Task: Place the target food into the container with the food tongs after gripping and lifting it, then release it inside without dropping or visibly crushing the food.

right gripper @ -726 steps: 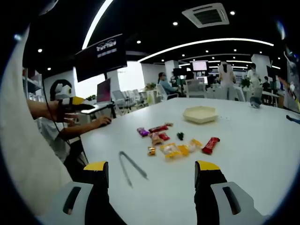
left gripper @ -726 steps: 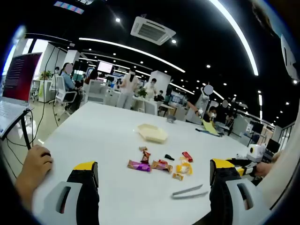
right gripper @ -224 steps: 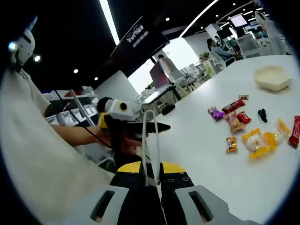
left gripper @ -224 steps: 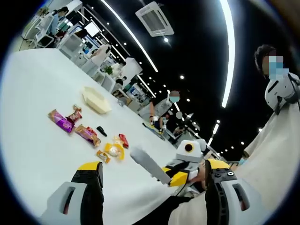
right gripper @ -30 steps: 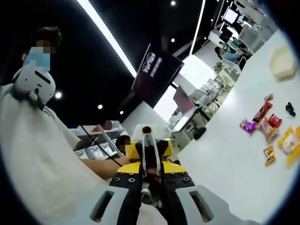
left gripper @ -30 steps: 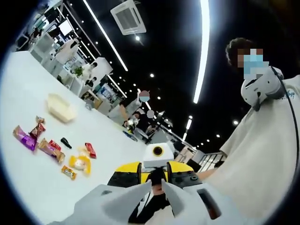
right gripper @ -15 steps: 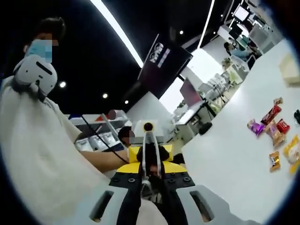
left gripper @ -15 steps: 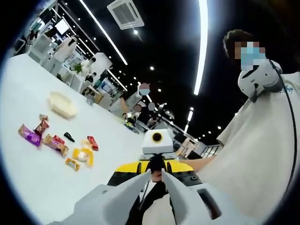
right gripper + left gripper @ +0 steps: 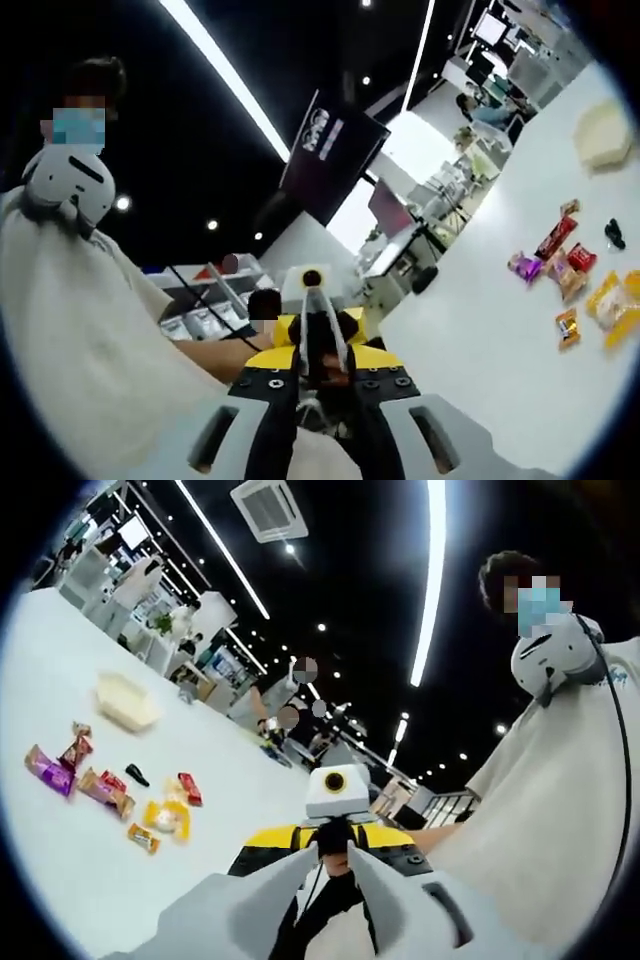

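My right gripper (image 9: 318,362) is shut on the metal food tongs (image 9: 314,320), which rise straight ahead as a narrow strip. My left gripper (image 9: 316,322) faces it tip to tip, right at the tongs' far end. In the left gripper view my left gripper (image 9: 335,852) has its jaws together, with the right gripper (image 9: 335,825) directly in front. The tongs are barely visible there. Several wrapped snacks (image 9: 165,817) (image 9: 567,325) lie on the white table (image 9: 60,880). Beyond them sits a cream container (image 9: 125,702) (image 9: 605,133).
A person in a white shirt (image 9: 560,780) (image 9: 70,330) holds both grippers close to the body, off the table's near edge. Desks, monitors and other people (image 9: 300,695) stand beyond the table's far side. A dark hanging sign (image 9: 330,150) is overhead.
The tongs left the table and went into the right gripper, and the left gripper shut. Over the last second both views only tilted slightly, with the grippers still tip to tip.
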A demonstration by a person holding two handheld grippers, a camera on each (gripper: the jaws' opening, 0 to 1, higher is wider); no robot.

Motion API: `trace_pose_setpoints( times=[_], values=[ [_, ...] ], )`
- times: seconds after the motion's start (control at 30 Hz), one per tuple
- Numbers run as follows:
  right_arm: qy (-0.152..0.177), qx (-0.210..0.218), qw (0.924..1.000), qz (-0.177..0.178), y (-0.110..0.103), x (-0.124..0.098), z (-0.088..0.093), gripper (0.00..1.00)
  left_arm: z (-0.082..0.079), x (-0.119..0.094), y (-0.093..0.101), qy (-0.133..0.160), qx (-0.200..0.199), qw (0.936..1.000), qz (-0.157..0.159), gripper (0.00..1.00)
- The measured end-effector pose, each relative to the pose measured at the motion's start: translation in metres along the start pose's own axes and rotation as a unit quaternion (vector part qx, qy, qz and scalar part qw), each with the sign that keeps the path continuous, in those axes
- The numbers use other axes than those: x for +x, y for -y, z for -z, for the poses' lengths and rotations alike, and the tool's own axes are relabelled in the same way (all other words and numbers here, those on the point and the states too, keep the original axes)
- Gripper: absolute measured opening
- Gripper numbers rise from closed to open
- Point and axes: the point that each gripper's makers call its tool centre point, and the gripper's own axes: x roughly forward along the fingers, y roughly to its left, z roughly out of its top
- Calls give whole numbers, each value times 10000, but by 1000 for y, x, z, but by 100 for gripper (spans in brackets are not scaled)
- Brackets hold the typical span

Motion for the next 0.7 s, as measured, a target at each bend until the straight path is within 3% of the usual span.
trace_pose_setpoints(
  times=[0.27, 0.47, 0.7],
  values=[
    [-234, -138, 9996, -46, -1, -5, 5, 14, 10, 1, 3, -360, -119, 9991, 189, 20],
    [-257, 28, 9996, -63, 4, -6, 2, 16, 8, 4, 2, -345, -69, 9993, 138, 19],
    [-104, 67, 9999, 21, 7, -5, -1, 21, 2, 1, -2, -102, 83, 9999, 2, 22]
  ],
)
